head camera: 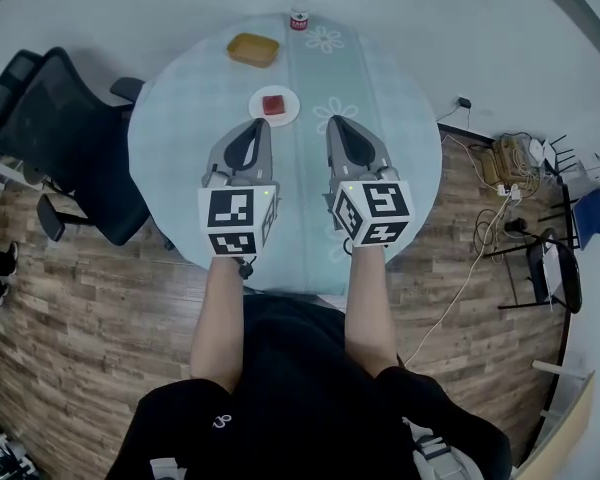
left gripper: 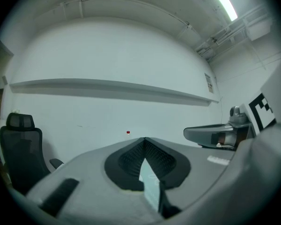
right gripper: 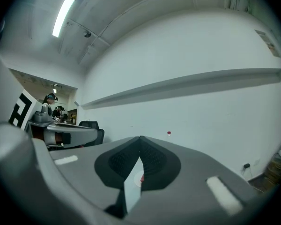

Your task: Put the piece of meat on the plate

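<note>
A red piece of meat [head camera: 273, 104] lies on a small white plate [head camera: 285, 116] on the round pale-green table [head camera: 400, 148]. My left gripper [head camera: 262, 123] hangs just on the near side of the plate, its jaws meeting at the tips with nothing in them. My right gripper [head camera: 335, 121] is level with it to the right, also shut and empty. In the right gripper view, the plate [right gripper: 134, 179] and a bit of the meat [right gripper: 142, 177] show through the gap below the closed tips [right gripper: 140, 138]. The left gripper view shows its closed tips [left gripper: 144, 139] and the table beneath.
A yellow-brown dish [head camera: 253, 49] and a red-capped bottle [head camera: 300, 8] stand at the table's far side. A black office chair [head camera: 60, 138] stands left of the table. Cables and a power strip [head camera: 505, 168] lie on the wooden floor at the right.
</note>
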`<state>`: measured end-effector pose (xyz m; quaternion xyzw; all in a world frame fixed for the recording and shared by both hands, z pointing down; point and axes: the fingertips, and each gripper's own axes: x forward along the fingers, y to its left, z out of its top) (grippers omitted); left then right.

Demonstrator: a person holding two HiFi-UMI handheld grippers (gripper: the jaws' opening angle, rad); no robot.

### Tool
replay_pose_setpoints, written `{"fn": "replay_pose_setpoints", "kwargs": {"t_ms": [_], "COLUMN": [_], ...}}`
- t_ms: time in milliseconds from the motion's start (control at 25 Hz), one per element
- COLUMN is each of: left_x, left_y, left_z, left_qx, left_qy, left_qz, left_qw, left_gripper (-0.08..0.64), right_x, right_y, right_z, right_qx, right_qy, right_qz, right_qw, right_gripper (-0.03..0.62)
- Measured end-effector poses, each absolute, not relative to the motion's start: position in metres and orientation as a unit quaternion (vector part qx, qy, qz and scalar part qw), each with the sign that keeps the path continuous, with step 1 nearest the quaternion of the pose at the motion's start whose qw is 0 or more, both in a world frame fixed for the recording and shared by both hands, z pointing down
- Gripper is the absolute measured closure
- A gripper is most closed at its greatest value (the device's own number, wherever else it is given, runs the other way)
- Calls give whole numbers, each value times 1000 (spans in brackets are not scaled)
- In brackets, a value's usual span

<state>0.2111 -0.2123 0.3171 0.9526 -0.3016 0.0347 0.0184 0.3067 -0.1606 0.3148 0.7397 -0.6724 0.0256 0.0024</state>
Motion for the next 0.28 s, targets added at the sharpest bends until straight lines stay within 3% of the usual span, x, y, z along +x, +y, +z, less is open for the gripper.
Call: {"fn": "replay_pose_setpoints", "kwargs": {"t_ms": [280], "left_x": [210], "left_y": [-215], "left_z": [318], "left_qx": [951], "left_qy": [-307], "left_qz": [41], "left_qw": [18], "left_gripper": [563], "right_x": [301], "right_y": [-165], "right_z": [313], "right_qx": [730], "right_qy": [-683], "right_qz": [24], "right_qw": [4], "right_gripper": [586]}}
